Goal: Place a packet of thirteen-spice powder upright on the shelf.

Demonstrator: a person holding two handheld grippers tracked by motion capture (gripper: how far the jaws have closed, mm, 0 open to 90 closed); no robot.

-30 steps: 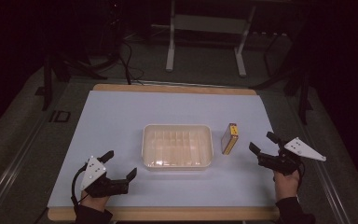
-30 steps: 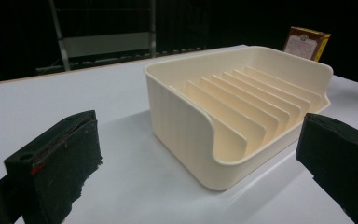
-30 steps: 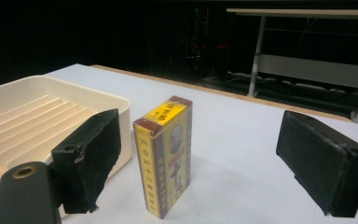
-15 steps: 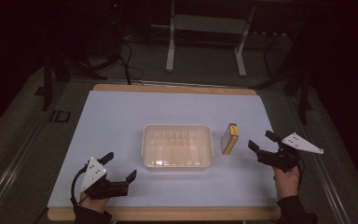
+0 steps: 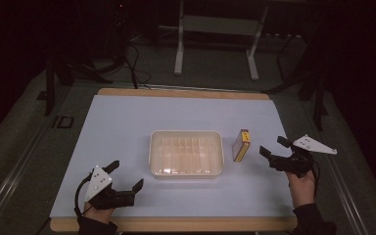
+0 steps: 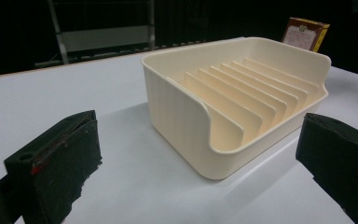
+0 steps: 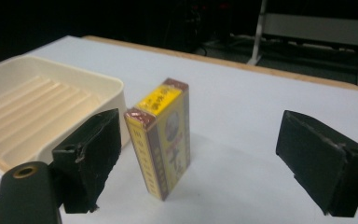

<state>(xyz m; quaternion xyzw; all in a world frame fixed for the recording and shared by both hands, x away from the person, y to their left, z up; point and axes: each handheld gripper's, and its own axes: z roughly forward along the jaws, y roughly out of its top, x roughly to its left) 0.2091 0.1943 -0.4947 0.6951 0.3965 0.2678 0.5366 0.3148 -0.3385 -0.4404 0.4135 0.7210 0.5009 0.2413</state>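
Observation:
A cream plastic tray [image 5: 186, 133] with ribbed dividers inside sits at the middle of the white table cover. Just right of it, a small yellow and dark red box [image 5: 241, 145] stands on edge. My right gripper [image 5: 272, 146] is open a little to the right of the box, its jaws pointing at it. In the right gripper view the box [image 7: 164, 135] stands between and beyond the two jaws, nearer the left one, untouched. My left gripper [image 5: 125, 175] is open at the front left, empty, facing the tray's near corner [image 6: 177, 107].
The white cover [image 5: 127, 122] spans most of the wooden tabletop, whose edge [image 5: 176, 224] shows at the front. Behind the table are a metal stand [image 5: 215, 29] and cables on a dark floor.
My right gripper has edged slightly forward and left, closer to the box. The left gripper, tray and box have stayed put.

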